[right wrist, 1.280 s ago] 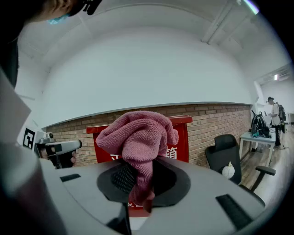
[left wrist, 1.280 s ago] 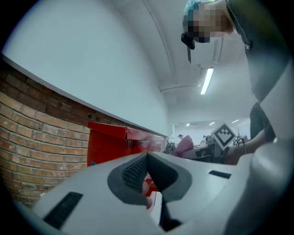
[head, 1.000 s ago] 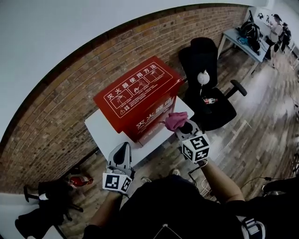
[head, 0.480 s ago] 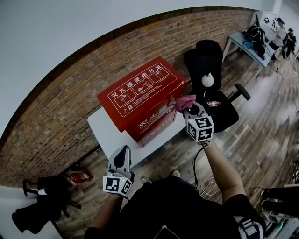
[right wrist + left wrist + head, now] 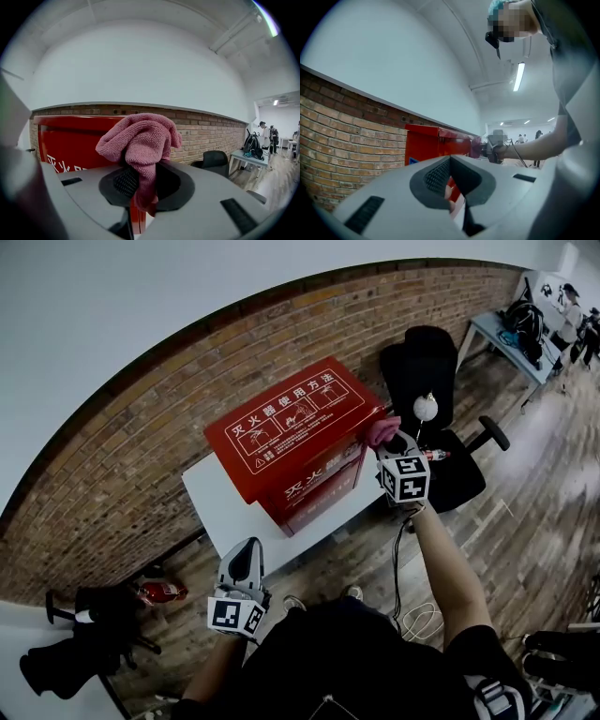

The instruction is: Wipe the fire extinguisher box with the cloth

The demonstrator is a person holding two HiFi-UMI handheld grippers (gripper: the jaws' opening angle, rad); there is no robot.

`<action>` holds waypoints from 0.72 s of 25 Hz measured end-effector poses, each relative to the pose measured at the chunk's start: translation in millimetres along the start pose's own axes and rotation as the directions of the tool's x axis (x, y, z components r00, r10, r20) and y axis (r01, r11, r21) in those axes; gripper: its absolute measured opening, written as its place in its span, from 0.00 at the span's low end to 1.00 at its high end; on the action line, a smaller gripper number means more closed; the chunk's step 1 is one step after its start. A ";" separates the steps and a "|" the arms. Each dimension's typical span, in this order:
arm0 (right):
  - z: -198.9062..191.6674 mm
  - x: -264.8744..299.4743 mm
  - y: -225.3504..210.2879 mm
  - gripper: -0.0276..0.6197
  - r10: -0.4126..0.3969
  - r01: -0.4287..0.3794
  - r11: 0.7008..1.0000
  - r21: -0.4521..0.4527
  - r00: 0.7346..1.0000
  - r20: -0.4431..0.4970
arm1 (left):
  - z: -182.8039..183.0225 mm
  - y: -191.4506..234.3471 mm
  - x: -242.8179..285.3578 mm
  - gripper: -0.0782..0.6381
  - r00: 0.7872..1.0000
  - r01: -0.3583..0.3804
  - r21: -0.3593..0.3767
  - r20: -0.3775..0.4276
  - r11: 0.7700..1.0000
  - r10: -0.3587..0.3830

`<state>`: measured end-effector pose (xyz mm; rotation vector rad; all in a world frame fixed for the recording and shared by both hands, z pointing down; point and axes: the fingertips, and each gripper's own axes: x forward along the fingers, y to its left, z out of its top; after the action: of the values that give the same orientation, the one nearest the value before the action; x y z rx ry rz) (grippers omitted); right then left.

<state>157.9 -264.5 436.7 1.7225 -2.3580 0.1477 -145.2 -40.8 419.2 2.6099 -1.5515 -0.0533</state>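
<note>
Clearly the pink cloth is soft, light and floppy, probably best pinched on a bunched fold. The right gripper is clamped on just such a fold, with the cloth at the upper right front corner of the red fire extinguisher box, seemingly touching it. The left gripper hangs well in front of the box, jaws together and empty.

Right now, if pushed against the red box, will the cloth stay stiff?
Probably not: the pink cloth bunches and droops from the right gripper, looking floppy. Its fuzzy weave likely drags, not slips, on the red box.
</note>
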 end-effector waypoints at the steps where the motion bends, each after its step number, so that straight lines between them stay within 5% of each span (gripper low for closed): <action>1: 1.2 1.1 -0.2 0.16 -0.001 0.001 1.000 -0.001 1.000 0.001 | -0.5 0.5 -1.4 0.14 1.000 -0.004 0.000 -0.001 1.000 0.004; 18: 13.6 -4.5 9.8 0.16 -0.008 0.008 1.000 -0.027 1.000 0.009 | -3.3 7.9 -10.4 0.14 1.000 -0.021 -0.001 -0.008 1.000 0.021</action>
<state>148.4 -260.1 422.8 1.7237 -2.3479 0.1061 -156.8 -35.1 423.1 2.5898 -1.5754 -0.0426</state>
